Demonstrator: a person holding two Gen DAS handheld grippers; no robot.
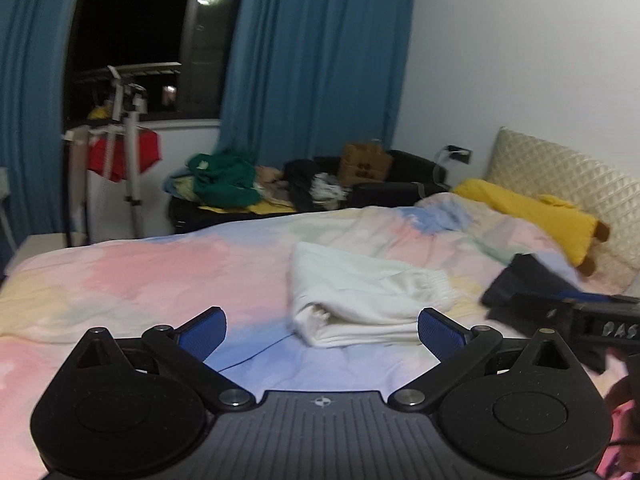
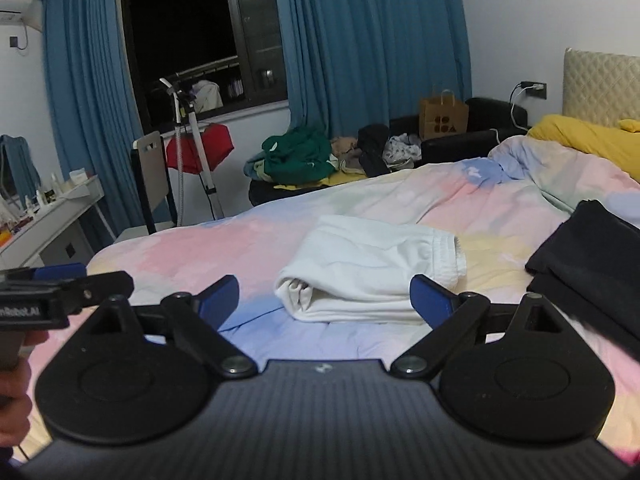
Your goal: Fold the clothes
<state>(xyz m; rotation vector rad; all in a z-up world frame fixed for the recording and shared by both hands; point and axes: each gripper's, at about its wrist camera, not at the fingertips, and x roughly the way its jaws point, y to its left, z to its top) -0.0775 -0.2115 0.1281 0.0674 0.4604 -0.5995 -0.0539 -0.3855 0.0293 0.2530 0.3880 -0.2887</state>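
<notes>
both my tongs hang above the bed with nothing in them: the left gripper (image 1: pixel 322 332) has its blue pads spread wide apart, and the right gripper (image 2: pixel 324 300) is spread just as wide. the folded white garment (image 2: pixel 372 276) lies on the pastel duvet (image 2: pixel 208 248) straight ahead of both, just past the fingertips, its rolled fold facing me and its elastic waistband (image 2: pixel 448 256) off to the right. its long axis runs left to right across my reach, so i judge either hand could take an end (the right one looks a touch nearer). a dark garment (image 2: pixel 592 256) sits near on the right side, apart from the white one and much closer to my right hand. i judge that's the next piece, and it calls for the right tongs first.
</notes>
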